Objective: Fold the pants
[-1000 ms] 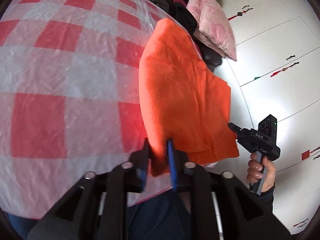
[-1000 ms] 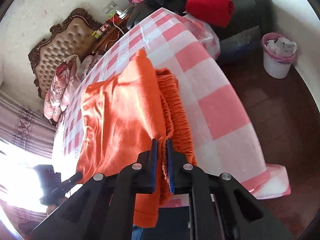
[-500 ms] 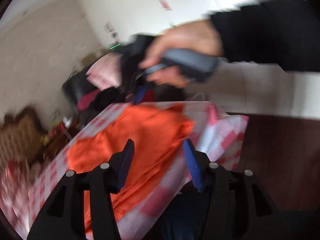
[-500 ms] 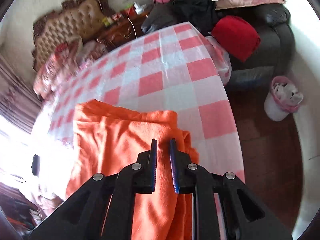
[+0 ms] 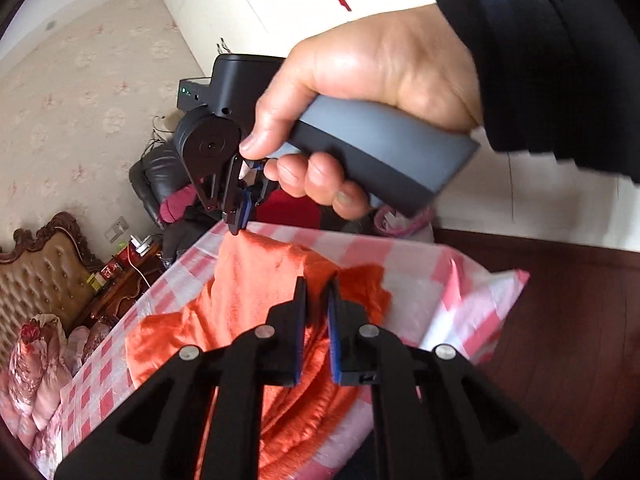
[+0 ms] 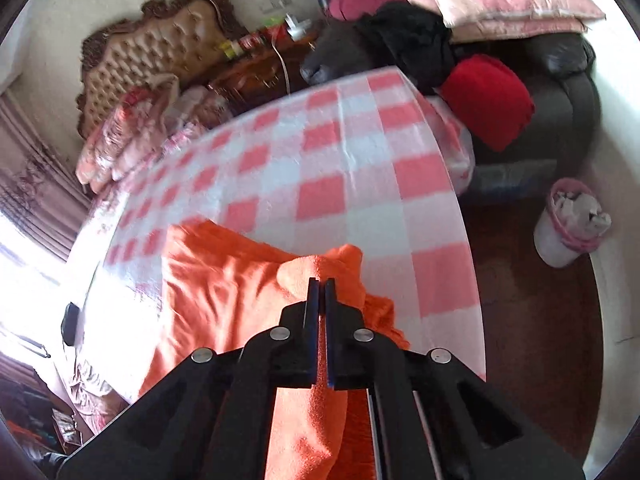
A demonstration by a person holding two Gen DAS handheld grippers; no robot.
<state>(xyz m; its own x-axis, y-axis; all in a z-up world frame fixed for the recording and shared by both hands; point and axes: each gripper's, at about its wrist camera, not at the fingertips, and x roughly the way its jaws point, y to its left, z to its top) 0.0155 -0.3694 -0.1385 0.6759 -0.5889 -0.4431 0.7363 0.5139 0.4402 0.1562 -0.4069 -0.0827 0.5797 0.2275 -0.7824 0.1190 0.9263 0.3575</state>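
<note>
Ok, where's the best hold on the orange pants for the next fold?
Probably the bunched edge of the orange pants, on the side by the table's near edge. Come from above and pinch across it: it stands up in a ridge, while the rest lies flat on the checked tablecloth, offering nothing to get under.

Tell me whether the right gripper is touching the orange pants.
Touching. The left wrist view shows the right gripper pinching an edge of the orange pants, lifted off the checked cloth.

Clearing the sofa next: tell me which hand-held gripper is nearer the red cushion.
Right. The right hand-held gripper lifts the pants' far corner, toward the red cushion; the left hand-held gripper, jaws just closed around pants fabric, sits behind at the table's near edge.
</note>
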